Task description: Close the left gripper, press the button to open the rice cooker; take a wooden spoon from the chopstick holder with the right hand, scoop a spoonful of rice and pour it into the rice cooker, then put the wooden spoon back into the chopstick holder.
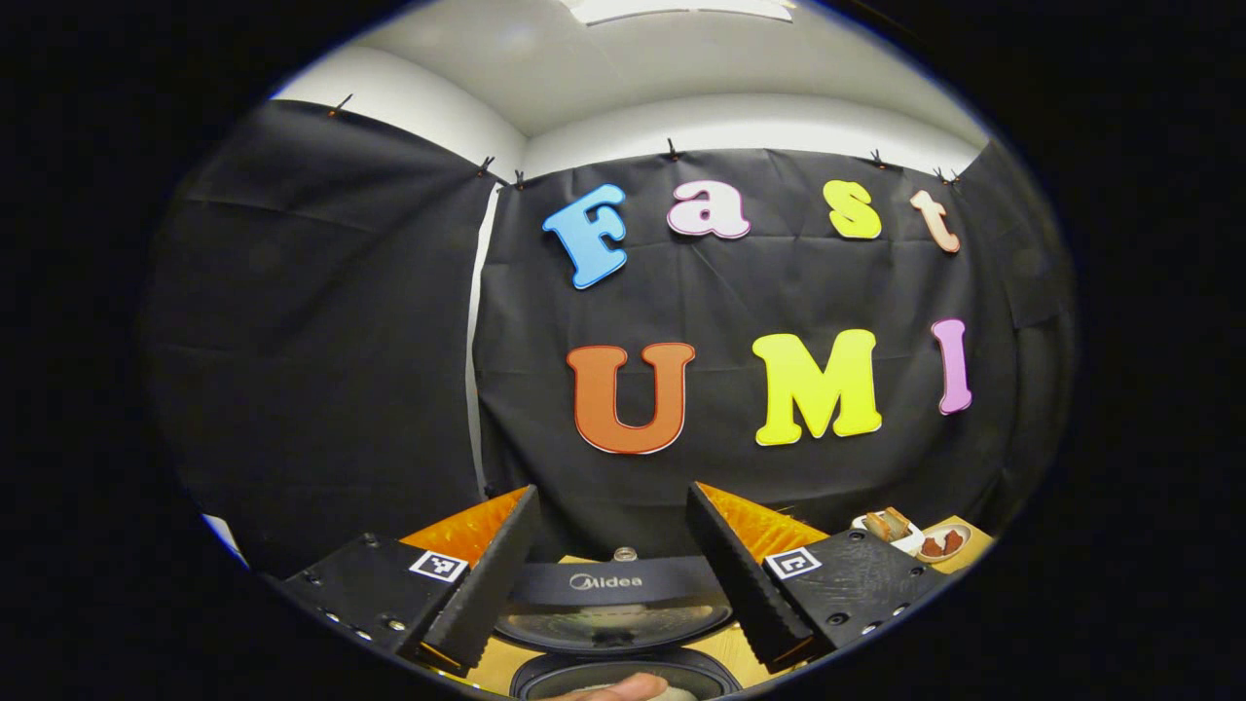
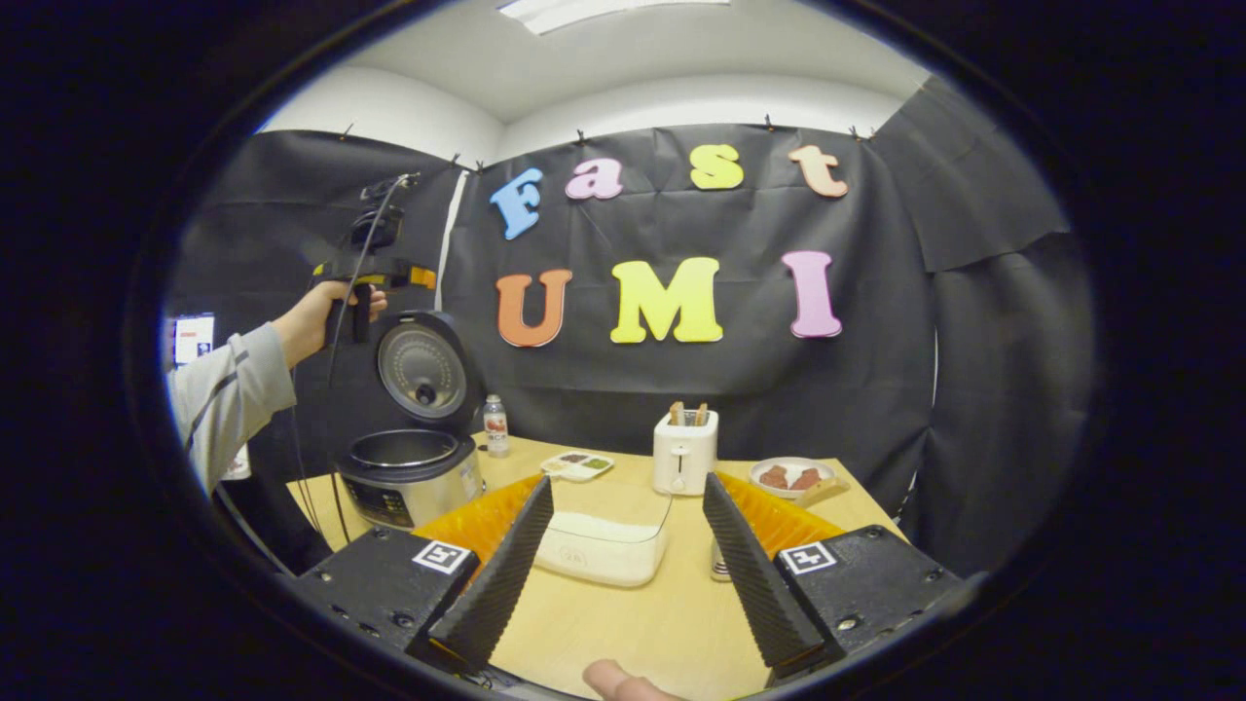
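Your right gripper [image 2: 623, 555] is spread wide, holding nothing, above the rice box [image 2: 604, 545]. Rice cooker [image 2: 409, 472] is open at left. Chopstick holder [image 2: 718, 560] hides behind your right finger; spoon unseen. Likely light, stiff: grip mid-handle.

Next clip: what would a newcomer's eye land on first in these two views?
In the right gripper view, the rice cooker stands at the table's left edge with its lid swung up. Above it a hand holds the left tongs aloft. The right tongs gape open toward a clear box of rice.
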A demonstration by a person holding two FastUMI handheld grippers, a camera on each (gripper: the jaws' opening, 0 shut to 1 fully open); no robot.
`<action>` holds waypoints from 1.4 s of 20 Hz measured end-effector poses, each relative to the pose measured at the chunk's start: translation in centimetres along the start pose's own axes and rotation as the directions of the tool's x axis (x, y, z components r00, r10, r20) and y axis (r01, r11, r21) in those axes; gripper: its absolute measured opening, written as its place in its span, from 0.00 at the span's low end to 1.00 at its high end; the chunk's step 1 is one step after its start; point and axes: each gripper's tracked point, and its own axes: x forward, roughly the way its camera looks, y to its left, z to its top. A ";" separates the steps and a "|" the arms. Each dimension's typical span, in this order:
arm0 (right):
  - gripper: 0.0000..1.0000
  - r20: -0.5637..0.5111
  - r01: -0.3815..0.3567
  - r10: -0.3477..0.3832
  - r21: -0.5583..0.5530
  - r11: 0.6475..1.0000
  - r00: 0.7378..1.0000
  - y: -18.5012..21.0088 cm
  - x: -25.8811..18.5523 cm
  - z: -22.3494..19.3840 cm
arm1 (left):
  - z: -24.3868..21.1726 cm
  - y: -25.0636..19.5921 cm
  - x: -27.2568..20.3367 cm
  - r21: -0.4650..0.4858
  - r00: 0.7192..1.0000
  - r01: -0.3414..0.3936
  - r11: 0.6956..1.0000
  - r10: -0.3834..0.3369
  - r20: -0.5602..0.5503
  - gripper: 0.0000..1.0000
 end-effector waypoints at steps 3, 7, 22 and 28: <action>0.99 -0.011 0.005 -0.005 -0.004 1.000 1.000 -0.1 0.2 -0.5 | -2.4 1.1 2.4 -0.035 0.998 -0.013 0.999 0.011 -0.067 0.96; 1.00 -0.013 0.036 -0.036 0.012 0.999 0.999 -1.0 -0.4 -0.6 | -4.6 1.0 2.7 -0.035 0.988 0.024 0.999 -0.029 -0.149 0.99; 1.00 -0.035 -0.012 0.015 0.081 0.997 0.999 2.0 -6.5 -1.9 | -15.7 -1.1 -10.6 -0.039 0.925 0.029 0.999 -0.041 -0.379 0.99; 1.00 -0.009 -0.020 0.020 0.045 0.999 1.000 3.3 -8.8 -1.0 | -20.3 -1.0 -14.1 -0.022 0.911 0.037 0.999 -0.043 -0.410 0.99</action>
